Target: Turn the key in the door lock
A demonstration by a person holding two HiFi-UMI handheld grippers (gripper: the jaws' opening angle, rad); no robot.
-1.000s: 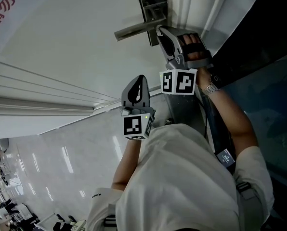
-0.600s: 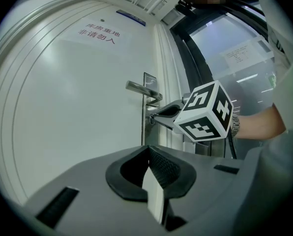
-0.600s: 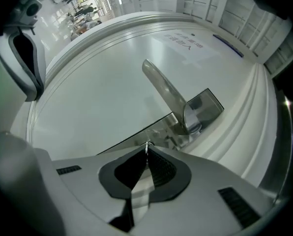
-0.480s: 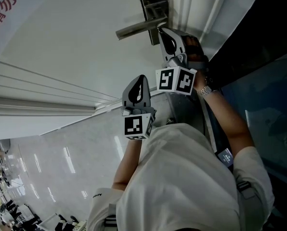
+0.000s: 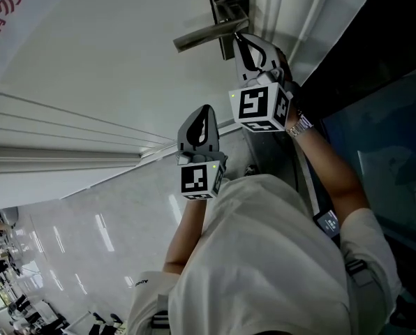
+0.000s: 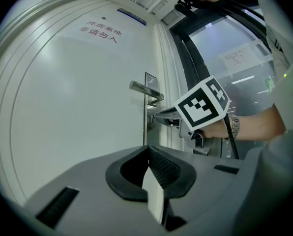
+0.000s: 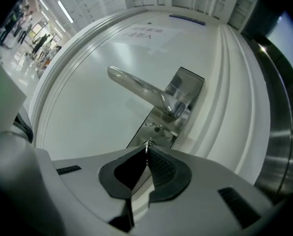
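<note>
**A:** Right gripper (image 7: 146, 150), what state?

**B:** Clenched. Jaws pressed together on the key (image 7: 147, 144). Only a bright sliver of metal shows at the tips. The tips sit right at the plate (image 7: 190, 88), on its lower part.

**A:** Handle?

**B:** The handle (image 7: 136, 88) springs from the plate's upper part. It runs out level across the white door (image 7: 87, 127), away from the door's edge. The key is just below its root. Nothing touches the handle.

**A:** Does the head view agree?

**B:** Yes. There the gripper's nose is against the plate, just under the handle, with its marker cube (image 5: 260, 107) trailing back from the plate. The hand behind it is at the plate's edge side, with a watch (image 5: 300, 125) on the wrist. Dark glass (image 5: 382, 117) lies further out on that side.

**A:** Left gripper (image 6: 147, 151)?

**B:** Also closed, pads meeting, nothing between them. In the head view it is held upright, lower than the plate and to the handle side, well apart from both. In its own view the plate and handle lie ahead, with the right gripper's cube in front of the plate's lower part.

**A:** Is the key's angle readable?

**B:** No. The jaws cover nearly all of it.
</note>
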